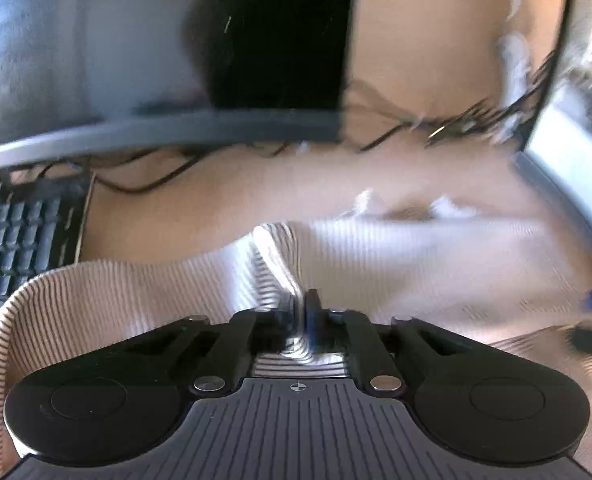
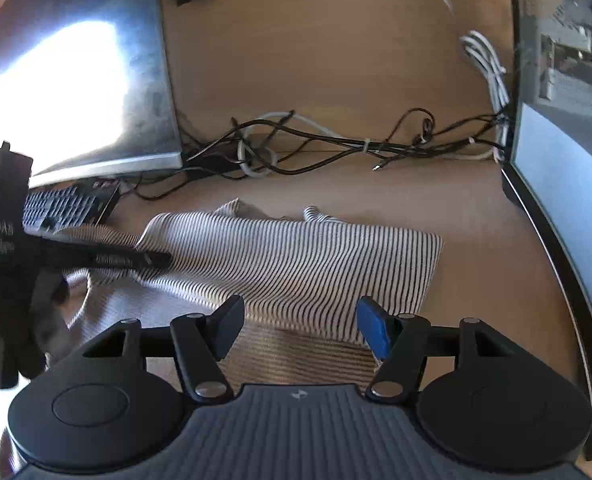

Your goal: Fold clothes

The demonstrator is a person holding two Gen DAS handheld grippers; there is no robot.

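Observation:
A black-and-white striped garment (image 2: 296, 264) lies on the wooden desk, partly folded over itself. My left gripper (image 1: 302, 312) is shut on a bunched fold of the striped garment (image 1: 376, 256) and lifts it; the view is motion blurred. It also shows in the right wrist view (image 2: 136, 260), pinching the cloth's left part. My right gripper (image 2: 300, 328) is open and empty, just above the garment's near edge, with its fingers (image 2: 232, 320) apart.
A black keyboard (image 2: 64, 208) lies at the left under a monitor (image 2: 76, 92). A tangle of black and white cables (image 2: 336, 144) runs along the desk's back. A second monitor (image 2: 568, 160) stands at the right. The keyboard also shows in the left wrist view (image 1: 20, 236).

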